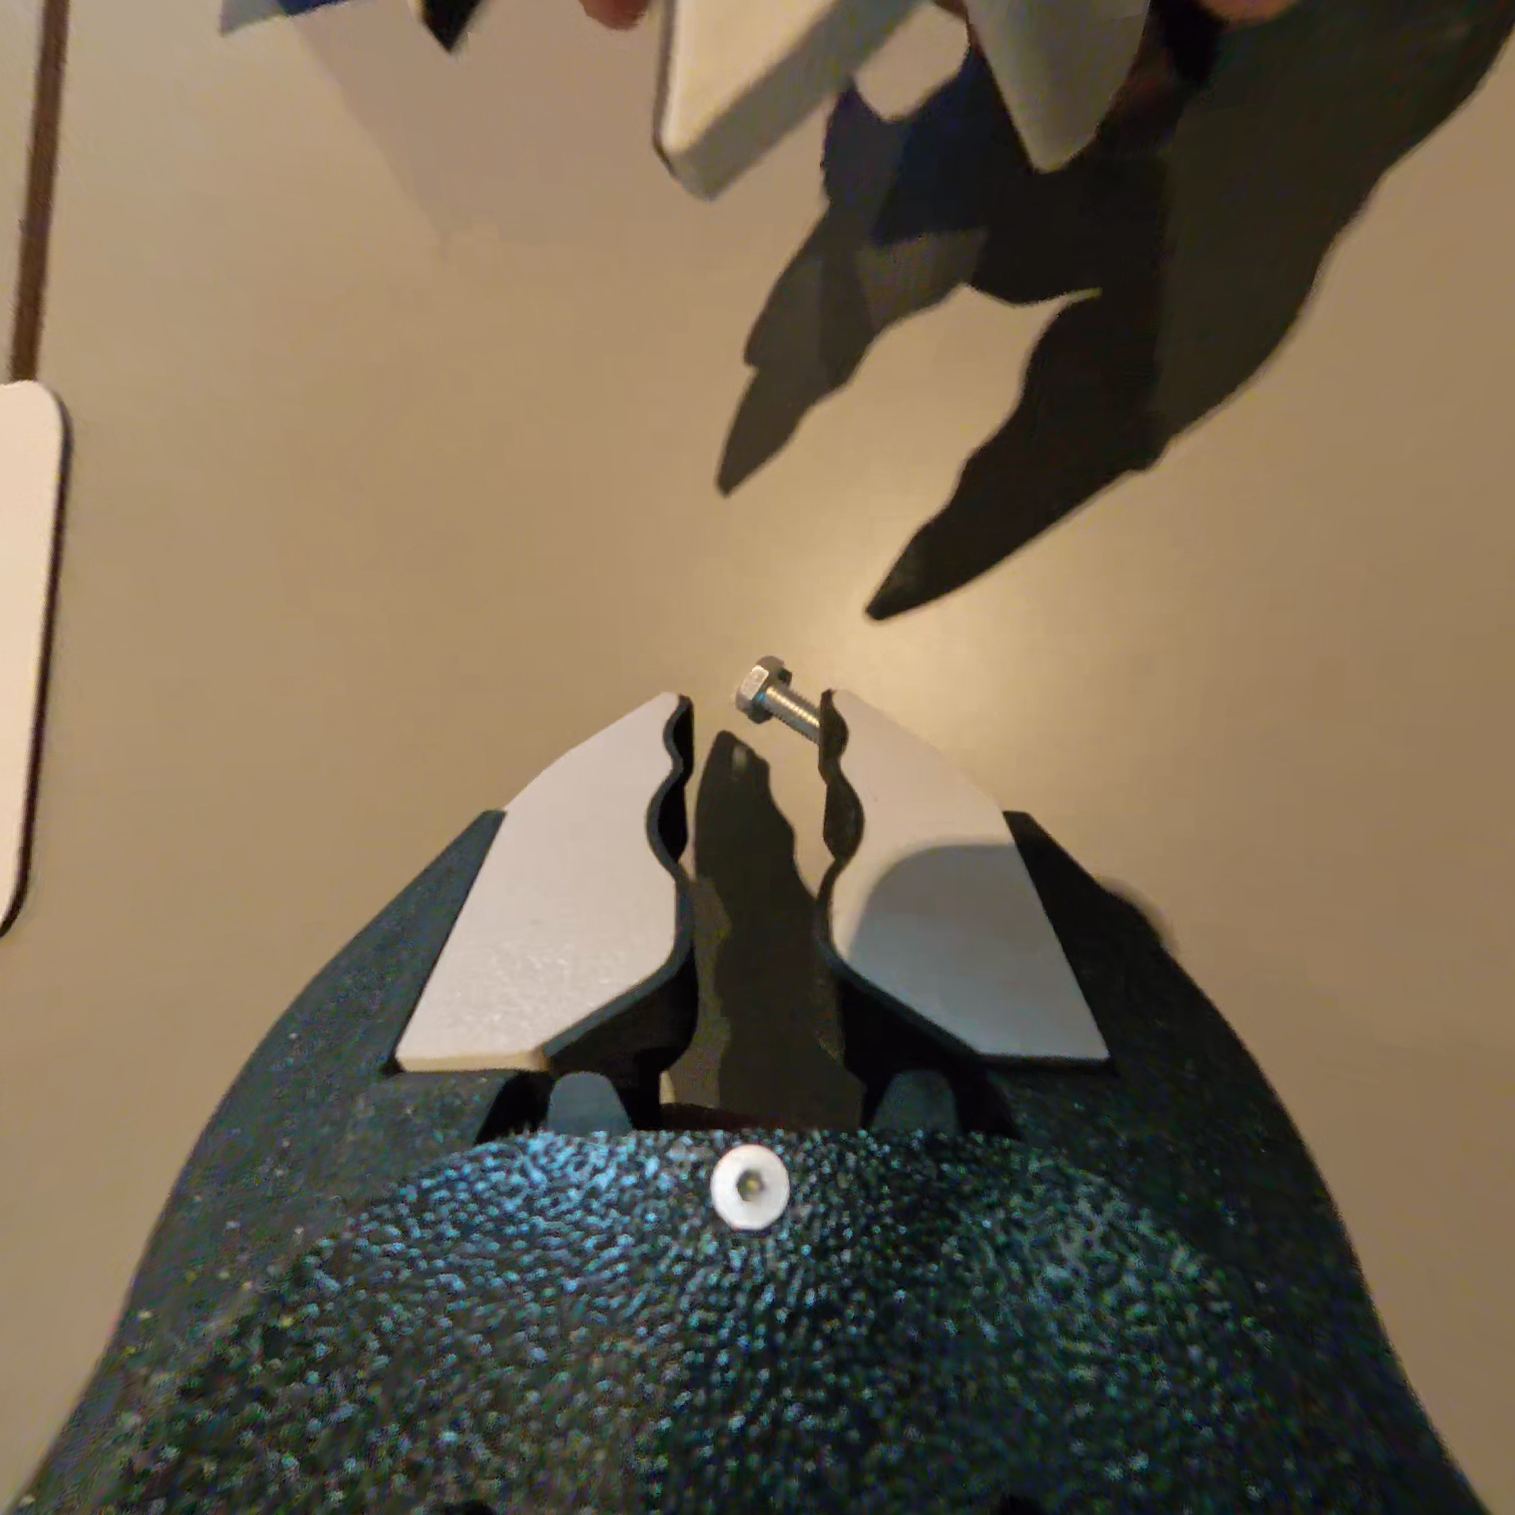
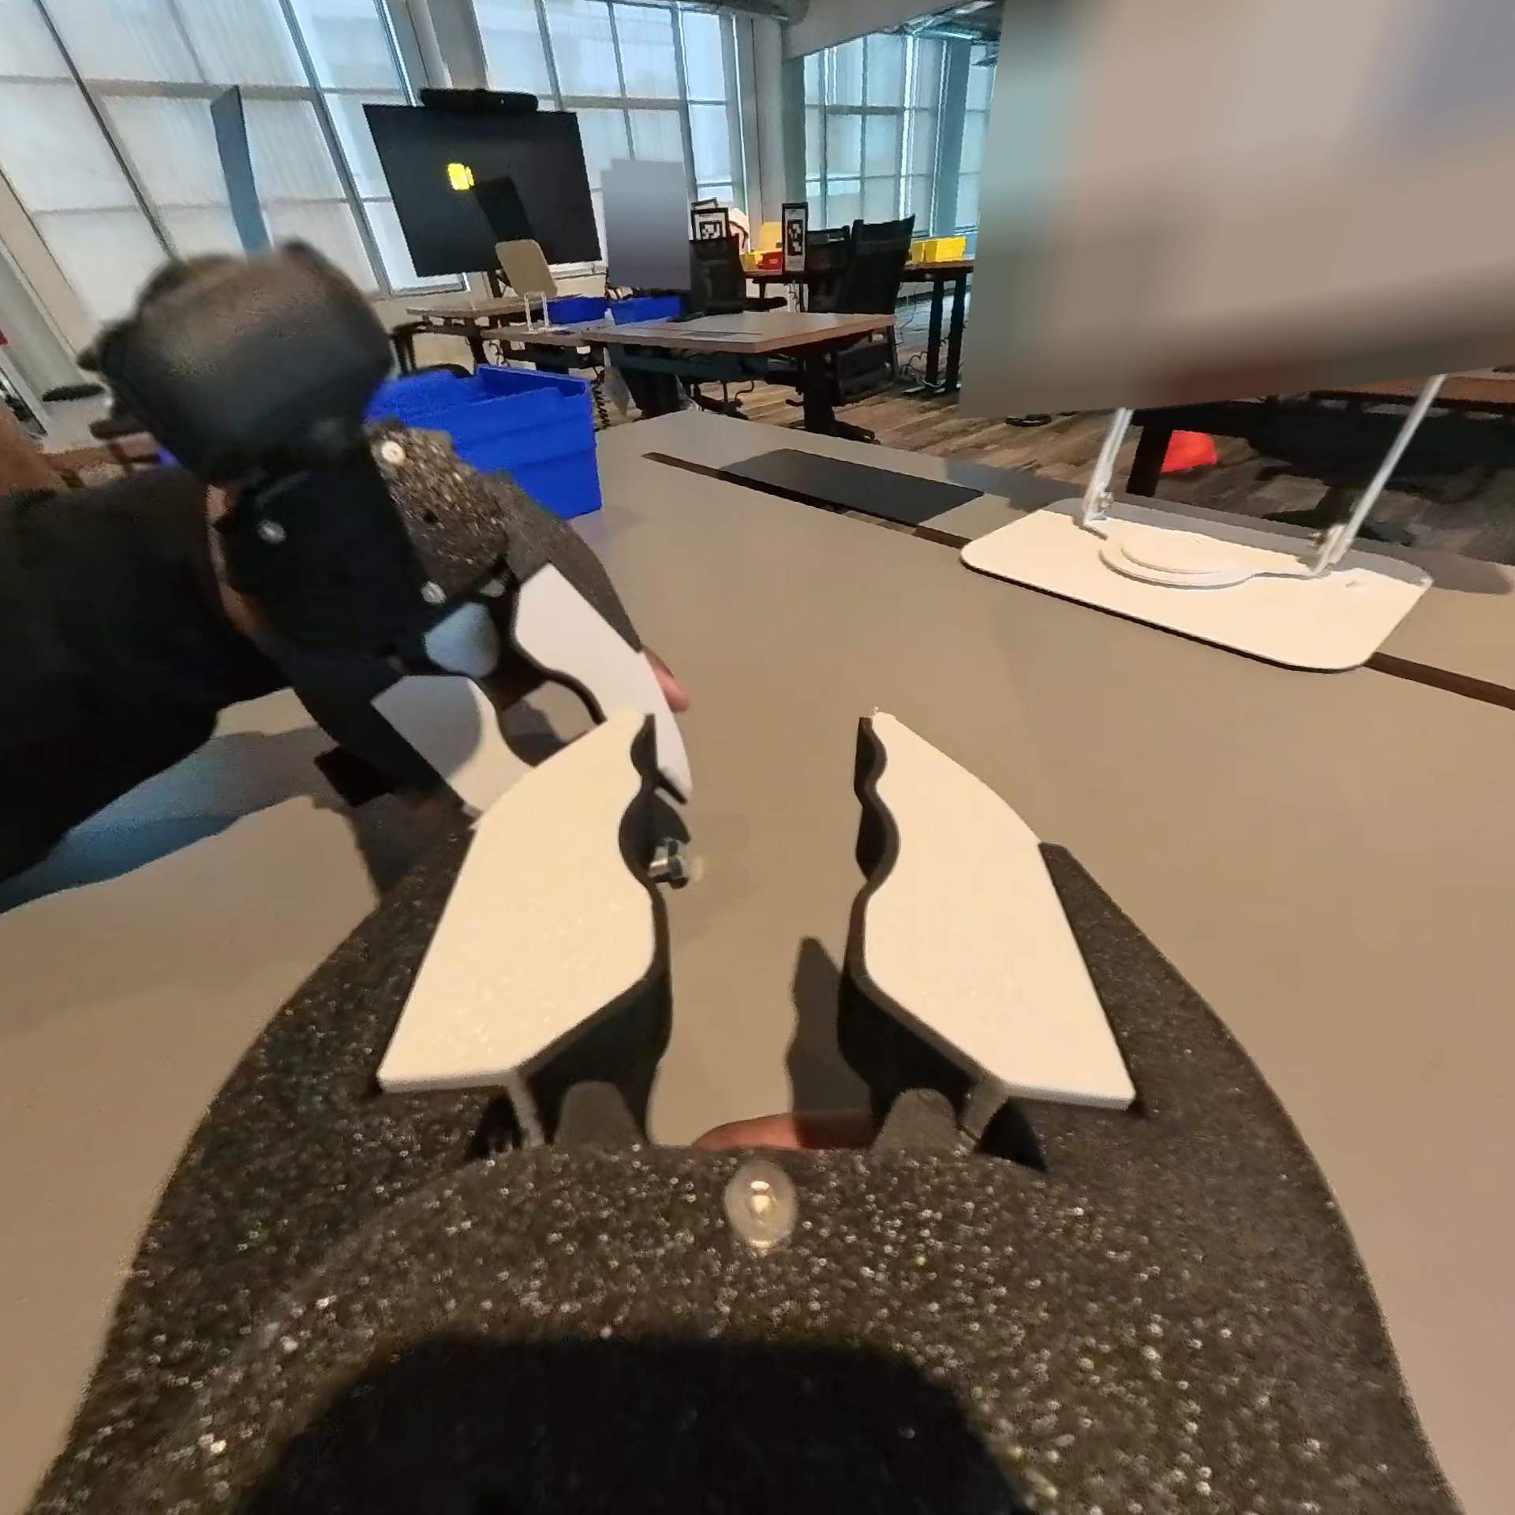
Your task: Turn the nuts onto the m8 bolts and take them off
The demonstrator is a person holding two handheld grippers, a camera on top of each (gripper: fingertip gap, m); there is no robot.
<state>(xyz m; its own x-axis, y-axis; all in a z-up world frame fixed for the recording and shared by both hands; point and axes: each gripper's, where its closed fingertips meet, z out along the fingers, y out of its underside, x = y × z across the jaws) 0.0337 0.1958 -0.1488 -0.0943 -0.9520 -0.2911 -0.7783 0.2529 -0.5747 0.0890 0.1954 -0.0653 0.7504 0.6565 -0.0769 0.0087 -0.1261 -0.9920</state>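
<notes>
A small silver bolt (image 1: 771, 697) lies on the tan table (image 1: 410, 492), head pointing away. My left gripper (image 1: 756, 705) hovers just above it with its jaws a narrow gap apart. The right finger tip hides the end of the bolt's shank, and the gripper holds nothing. In the right wrist view the bolt (image 2: 672, 861) lies under a left gripper finger (image 2: 590, 648), beside my right gripper's left finger. My right gripper (image 2: 758, 725) is wide open and empty, and it also shows at the top of the left wrist view (image 1: 881, 164). No nut is in view.
A white stand base (image 2: 1189, 598) with clear legs sits at the far right of the table; its corner shows in the left wrist view (image 1: 25, 656). A dark strip (image 2: 853, 488) lies near the far edge. A blue bin (image 2: 508, 426) stands beyond the table. The gap from one gripper's tips to the other's is roughly 10 cm.
</notes>
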